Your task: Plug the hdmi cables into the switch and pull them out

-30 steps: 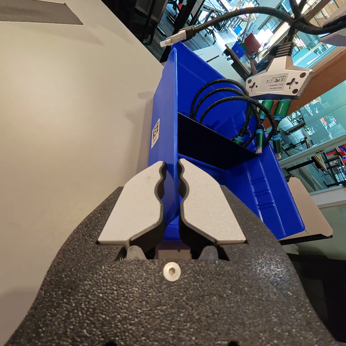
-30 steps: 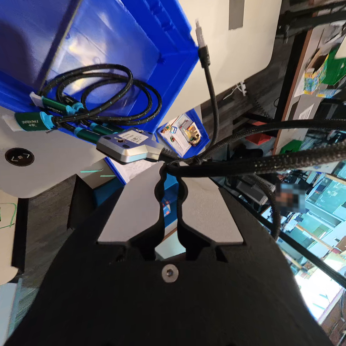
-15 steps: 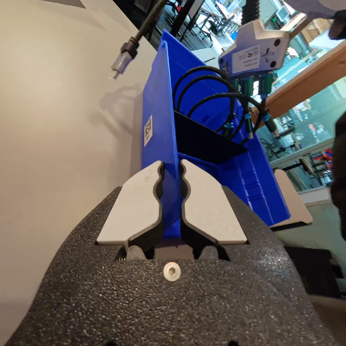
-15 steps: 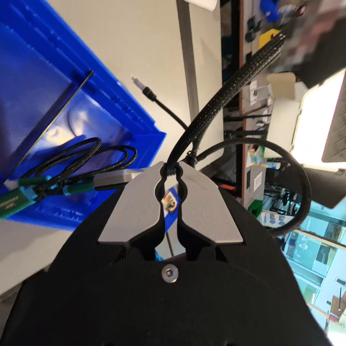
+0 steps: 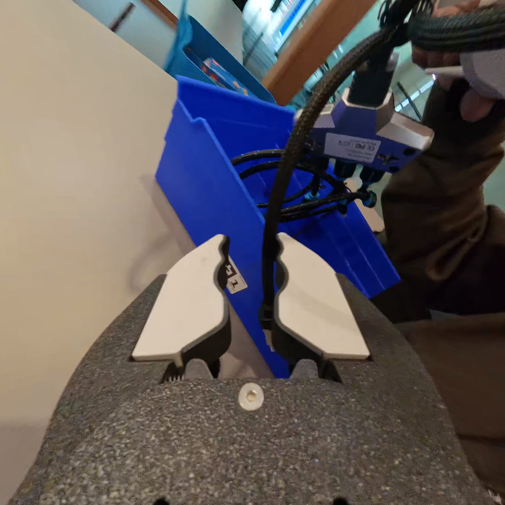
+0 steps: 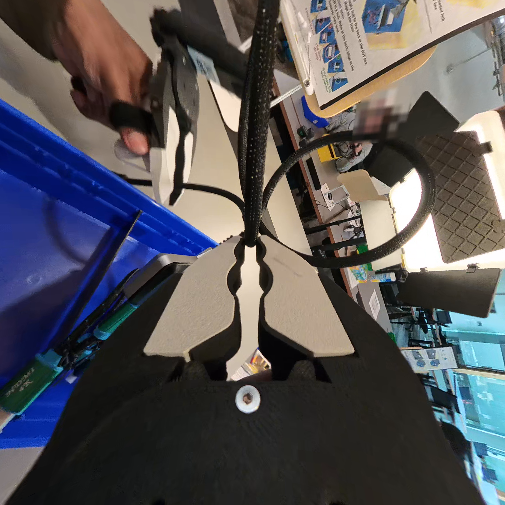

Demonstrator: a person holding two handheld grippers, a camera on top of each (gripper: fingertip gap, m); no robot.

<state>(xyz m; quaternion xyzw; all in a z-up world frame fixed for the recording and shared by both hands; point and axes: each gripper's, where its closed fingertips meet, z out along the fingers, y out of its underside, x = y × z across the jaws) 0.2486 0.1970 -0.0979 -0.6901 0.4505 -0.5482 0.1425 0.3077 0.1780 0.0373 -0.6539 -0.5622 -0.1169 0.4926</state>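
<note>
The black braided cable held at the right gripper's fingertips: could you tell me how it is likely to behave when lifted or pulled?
The braided cable probably flops but springs: it curls into a wide open loop beside the right gripper. It likely swings, since the silver adapter box and thin coiled cables hang from it above the blue bin.

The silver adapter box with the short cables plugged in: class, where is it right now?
In the left wrist view, the silver adapter box hangs upper right, above the blue bin, beside a person's hand.

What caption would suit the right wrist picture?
Tongs pinch a black braided cable beside a blue bin, silver adapter hanging below.
</note>
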